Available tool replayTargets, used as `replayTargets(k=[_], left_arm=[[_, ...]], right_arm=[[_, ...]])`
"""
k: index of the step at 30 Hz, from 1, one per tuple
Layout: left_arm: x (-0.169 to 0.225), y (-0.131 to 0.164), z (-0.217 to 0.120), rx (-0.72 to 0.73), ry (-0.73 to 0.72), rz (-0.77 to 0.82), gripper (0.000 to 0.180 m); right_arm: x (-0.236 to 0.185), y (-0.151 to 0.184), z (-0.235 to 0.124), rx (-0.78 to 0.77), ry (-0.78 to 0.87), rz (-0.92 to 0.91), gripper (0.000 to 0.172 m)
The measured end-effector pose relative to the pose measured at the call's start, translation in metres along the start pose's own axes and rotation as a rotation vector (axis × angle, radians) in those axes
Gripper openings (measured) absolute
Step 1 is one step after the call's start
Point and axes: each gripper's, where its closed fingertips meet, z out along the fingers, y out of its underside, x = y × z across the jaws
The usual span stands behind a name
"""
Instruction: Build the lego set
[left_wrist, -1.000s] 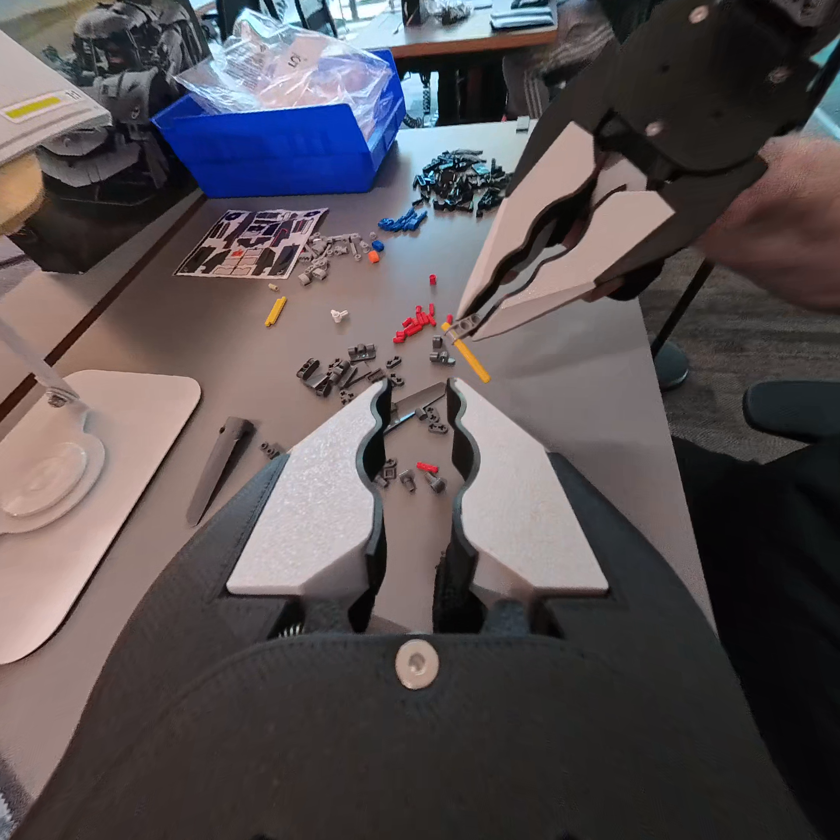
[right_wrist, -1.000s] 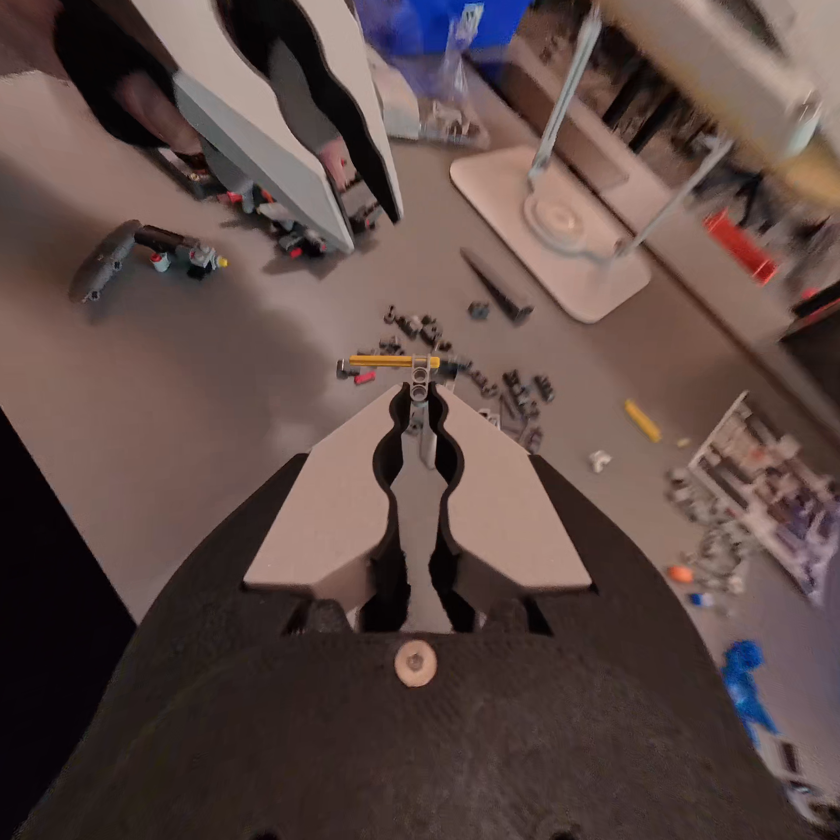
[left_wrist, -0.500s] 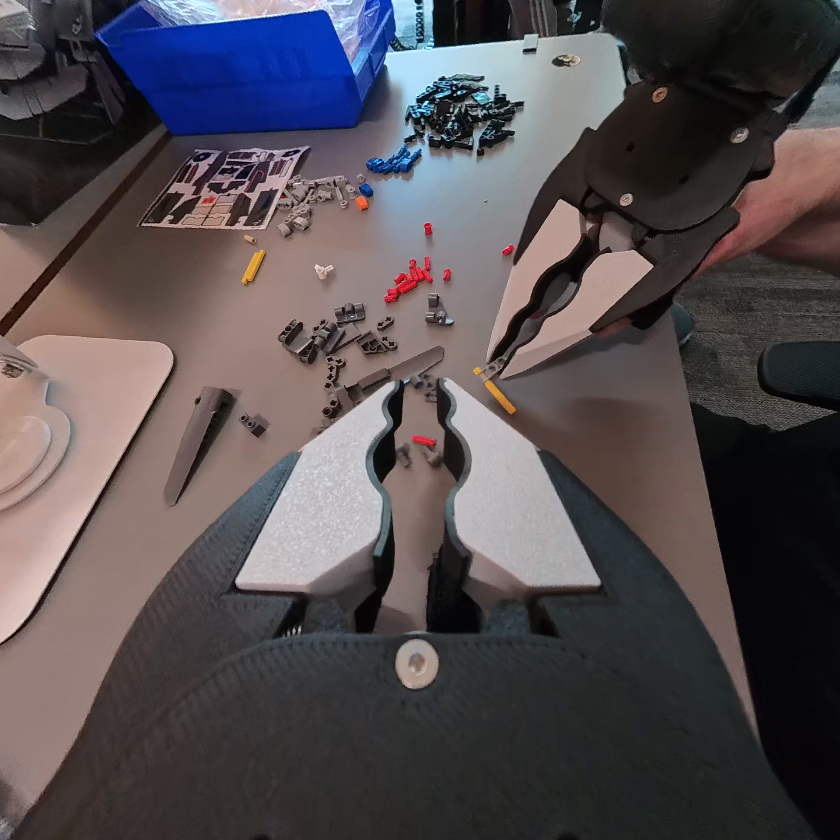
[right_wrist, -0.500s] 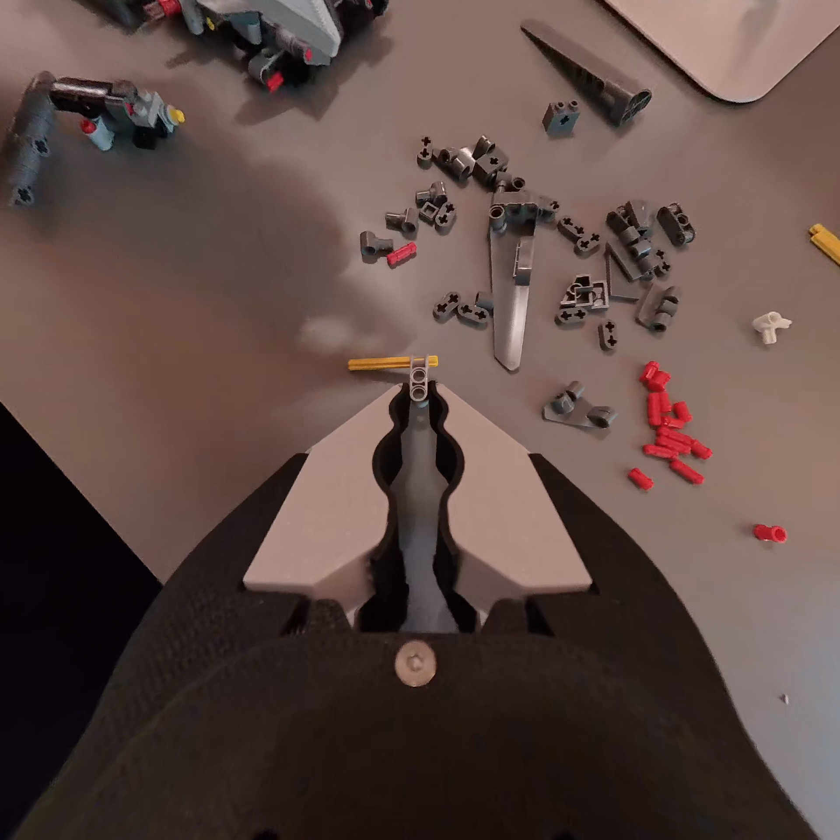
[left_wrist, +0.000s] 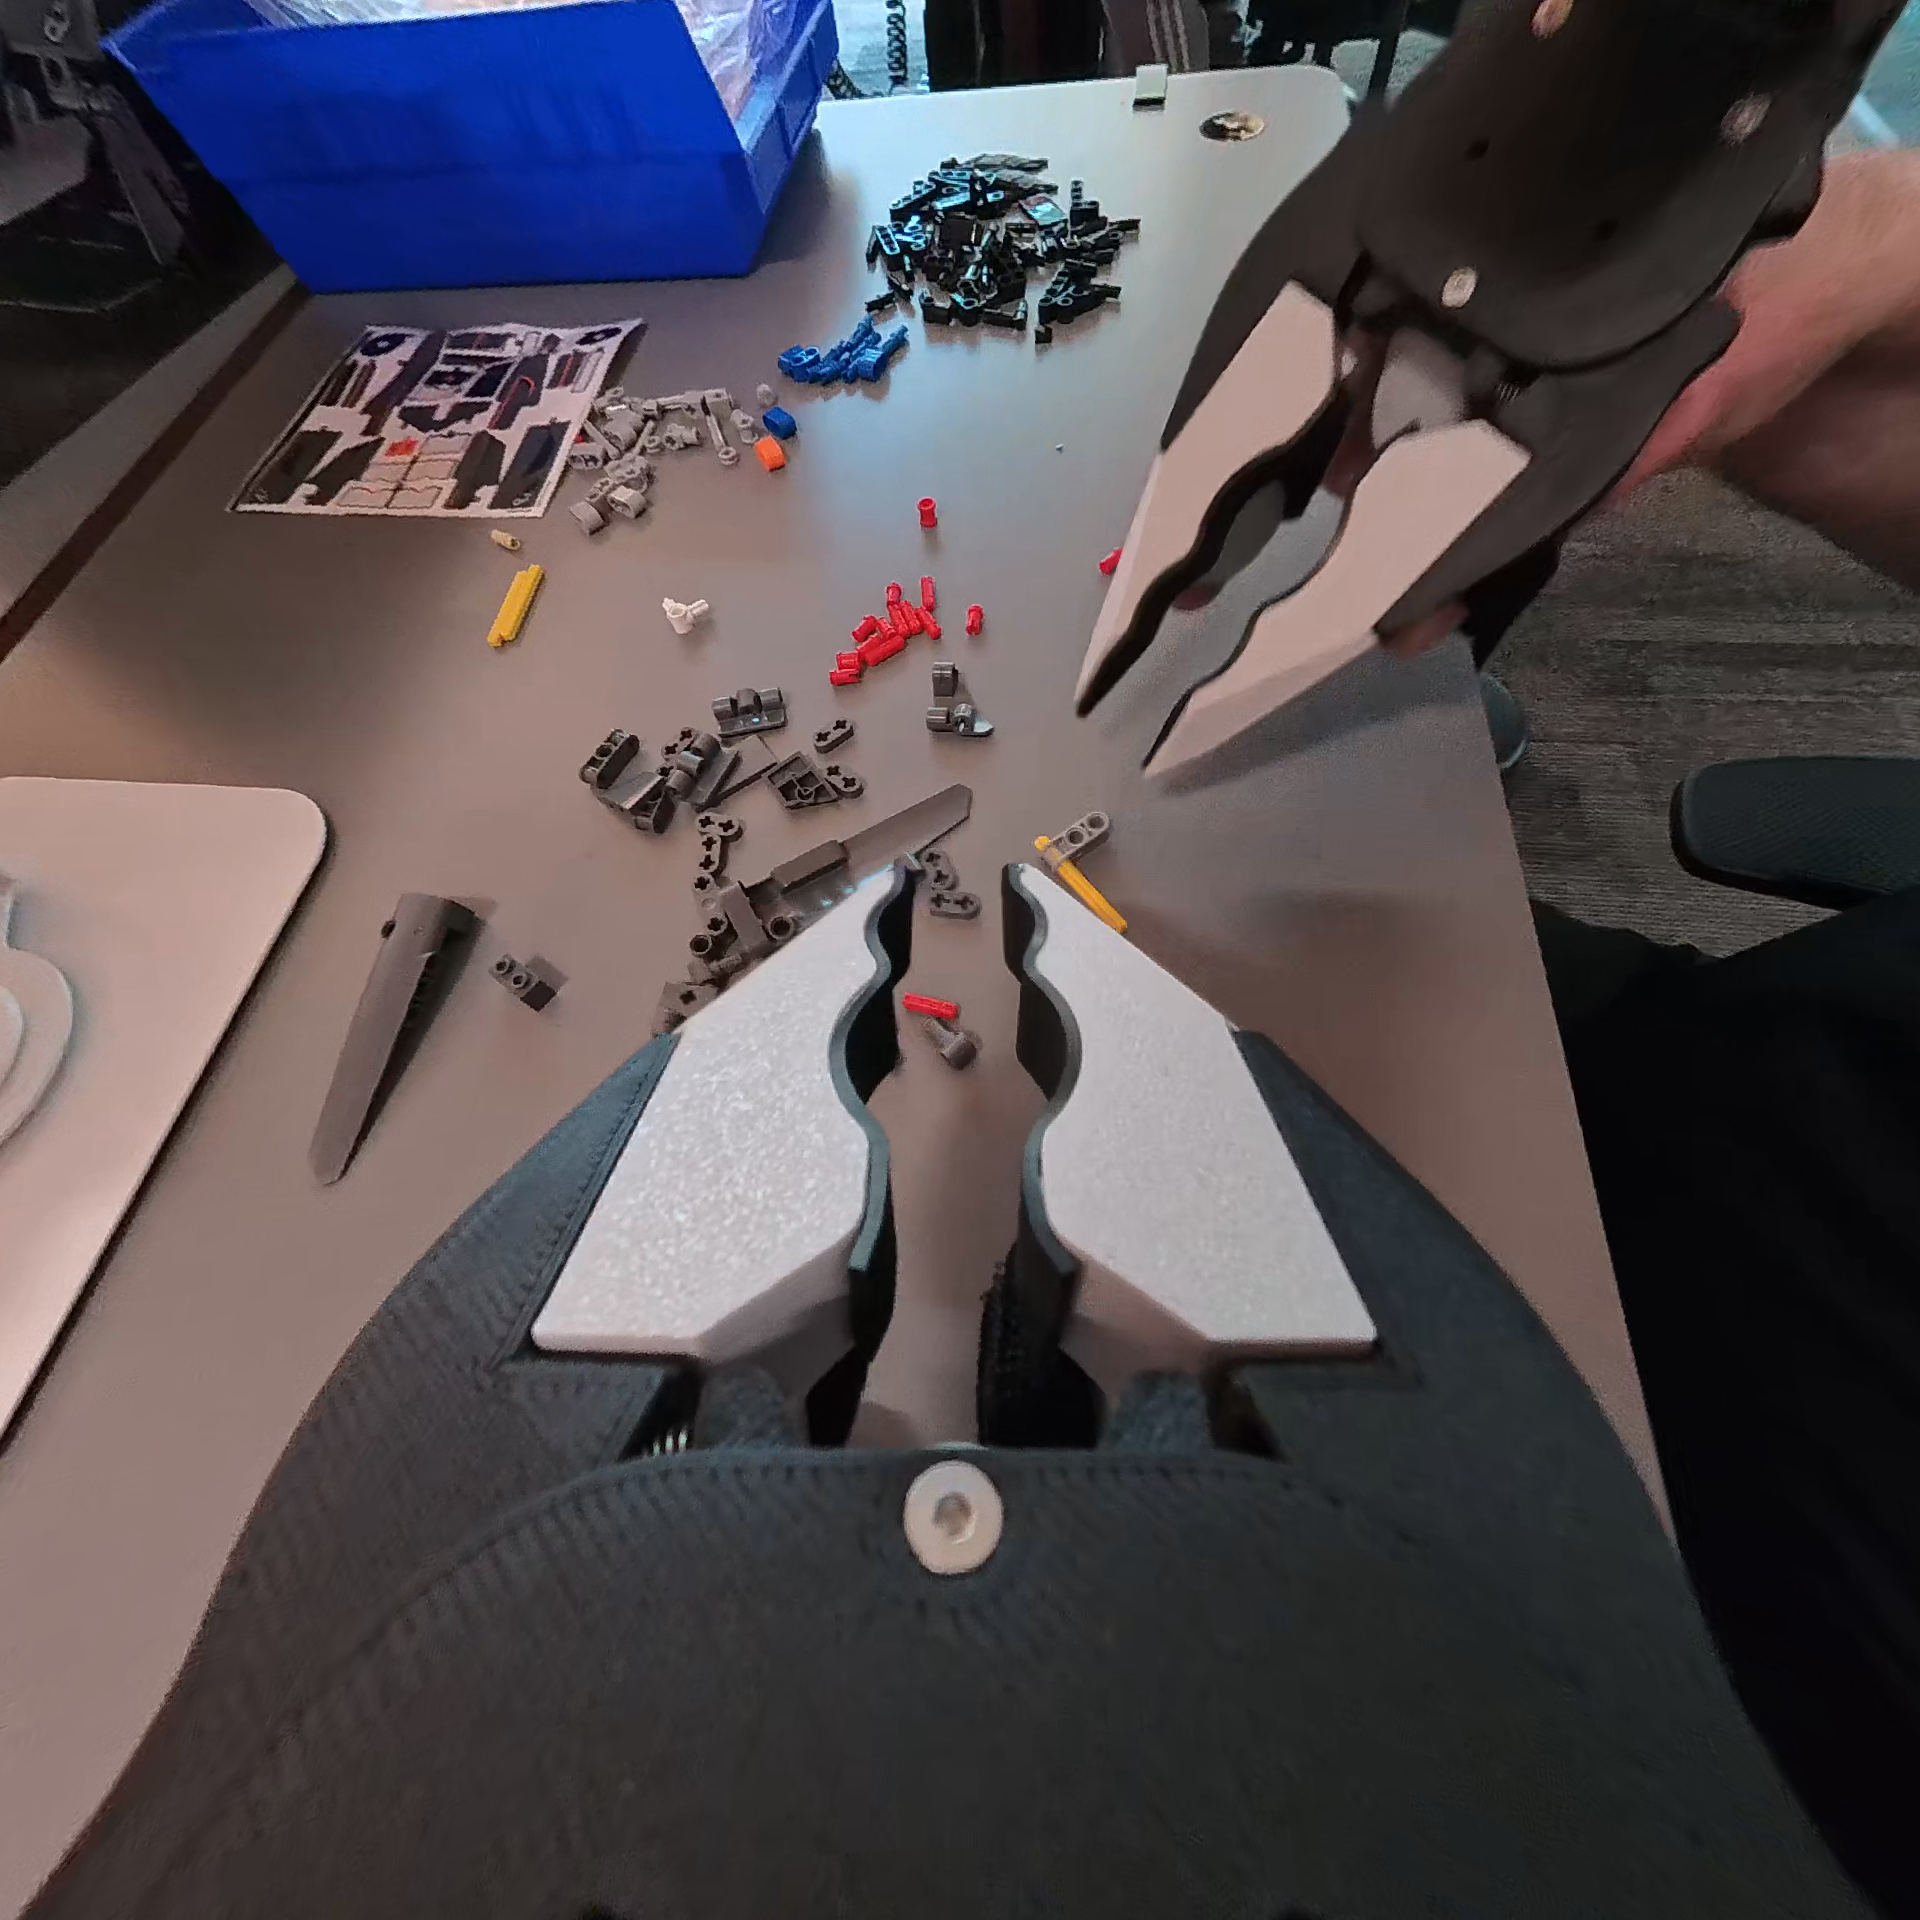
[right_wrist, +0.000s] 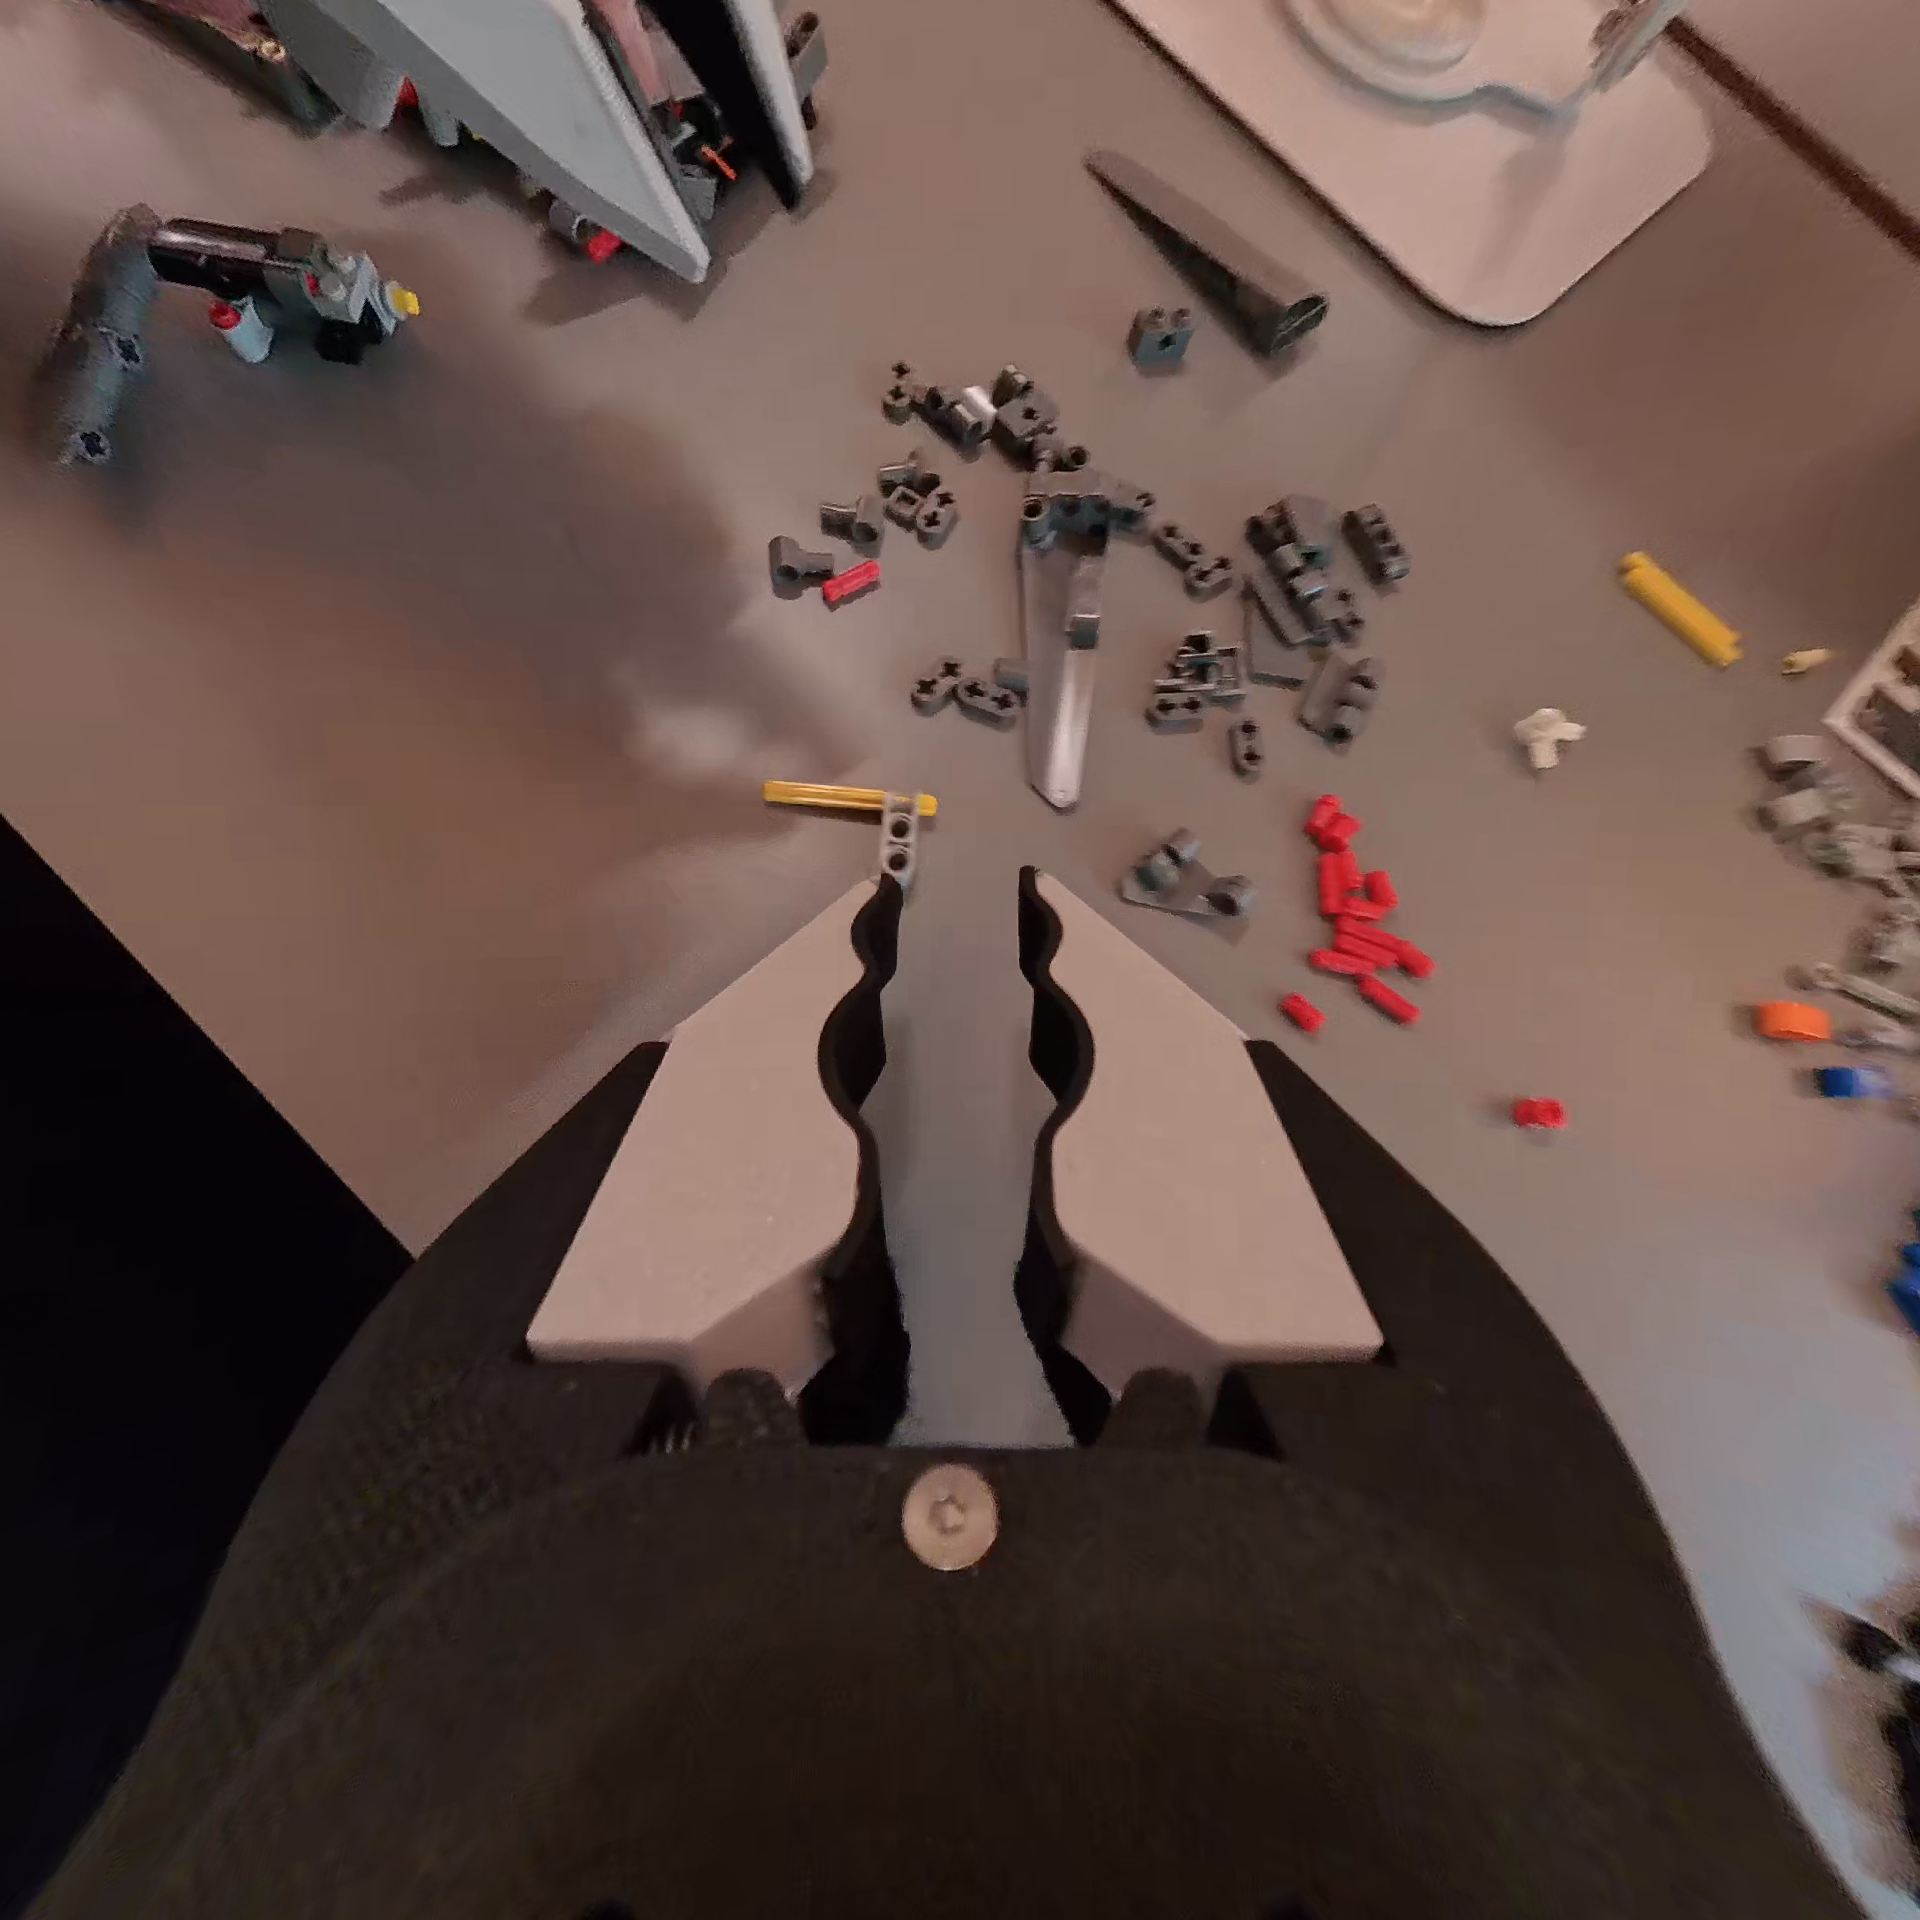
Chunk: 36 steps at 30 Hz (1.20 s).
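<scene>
A yellow axle (right_wrist: 831, 796) with a light grey two-hole connector (right_wrist: 900, 831) on one end lies on the grey table (right_wrist: 416, 623), just beyond my right gripper (right_wrist: 954, 878). The right gripper is open and empty. In the left wrist view it (left_wrist: 1117, 738) hangs above the table, apart from the axle piece (left_wrist: 1081, 862). My left gripper (left_wrist: 956, 878) is open and holds nothing. Through its gap I see a red pin (left_wrist: 930, 1005) and a dark grey pin (left_wrist: 951, 1042) lying on the table. A long dark grey blade piece (left_wrist: 883, 842) lies by its left fingertip.
Loose dark grey parts (left_wrist: 717, 769), red pins (left_wrist: 888, 639), a black parts pile (left_wrist: 997, 244) and a sticker sheet (left_wrist: 436, 416) lie on the table. A blue bin (left_wrist: 468, 156) stands at the back, a lamp base (left_wrist: 135, 987) at the left. A small built model (right_wrist: 260, 291) lies near the table edge. The right tips stand about 8 cm off the long dark grey blade piece (left_wrist: 883, 842).
My right gripper was shut on the grey connector with the yellow axle. It set it down, opened and lifted away. My left gripper stayed open and barely moved.
</scene>
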Motion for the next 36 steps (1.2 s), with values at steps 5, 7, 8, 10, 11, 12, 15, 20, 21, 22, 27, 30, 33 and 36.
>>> replayTargets(k=[5,7,8,10,11,12,15,20,21,22,27,30,33,36], left_arm=[[-0.006,0.000,-0.002,-0.013,-0.060,0.055,0.014],[-0.006,0.000,-0.001,-0.018,-0.075,0.075,0.014],[-0.006,0.001,-0.001,-0.020,-0.080,0.080,0.014],[-0.007,0.000,0.000,-0.019,-0.092,0.092,0.014],[-0.007,0.000,0.000,-0.018,-0.098,0.098,0.014],[-0.008,0.000,0.000,-0.020,-0.102,0.100,0.014],[-0.010,0.002,0.000,-0.026,-0.115,0.111,0.013],[-0.013,0.006,0.001,-0.034,-0.118,0.113,0.013],[-0.014,0.006,0.002,-0.034,-0.120,0.113,0.013],[-0.014,0.006,0.002,-0.035,-0.120,0.111,0.013],[-0.014,0.007,0.003,-0.030,-0.110,0.108,0.013],[-0.014,0.007,0.004,-0.031,-0.102,0.107,0.013],[-0.013,0.009,0.006,-0.036,-0.097,0.107,0.013],[-0.014,0.010,0.008,-0.039,-0.098,0.106,0.013]], right_arm=[[0.040,-0.007,-0.024,0.026,0.076,-0.076,0.007],[0.056,-0.010,-0.021,0.029,0.064,-0.121,0.002],[0.062,-0.013,-0.018,0.034,0.054,-0.142,0.002],[0.072,-0.014,-0.006,0.010,0.014,-0.162,0.004],[0.077,-0.014,0.000,-0.008,-0.002,-0.169,0.007],[0.083,-0.013,0.006,-0.027,-0.014,-0.178,0.008],[0.093,-0.008,0.022,-0.096,-0.069,-0.186,0.014],[0.098,-0.004,0.045,-0.163,-0.141,-0.225,0.013],[0.097,-0.001,0.048,-0.181,-0.160,-0.227,0.012],[0.097,0.002,0.051,-0.203,-0.180,-0.219,0.012],[0.097,0.008,0.058,-0.214,-0.232,-0.171,0.012],[0.097,0.008,0.059,-0.205,-0.250,-0.154,0.009],[0.096,0.008,0.059,-0.188,-0.263,-0.150,0.007],[0.096,0.004,0.059,-0.158,-0.257,-0.157,0.000]])
